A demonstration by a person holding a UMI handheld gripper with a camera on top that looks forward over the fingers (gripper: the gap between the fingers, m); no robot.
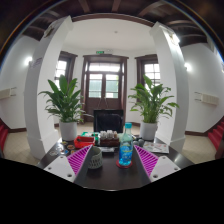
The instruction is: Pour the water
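Water bottle (126,146) stands upright on the dark table (110,178), ahead of the gripper (111,162) and nearer its right finger than its left. It is a single clear plastic bottle with a blue label round its middle and a pale cap; how much it holds cannot be made out. Just to its left, closer to the left finger, stands one small pale cup (93,157) with ribbed or patterned sides, well short of the bottle in height and apart from it.

The gripper is spread wide, its two fingers set far apart with their magenta pads (78,159) facing inward. Nothing is held; neither the bottle nor the cup is touched, and both sit at the far end of the gap between the fingers, resting on the table on their own.

Behind the two vessels, at the table's far edge, lies some low clutter with a red item in it, too small to tell. Beyond the table are two large potted plants (64,103), one at each side, in pale pots, a dark chair between them, and a wood-framed glazed door at the back of the white-walled hall.
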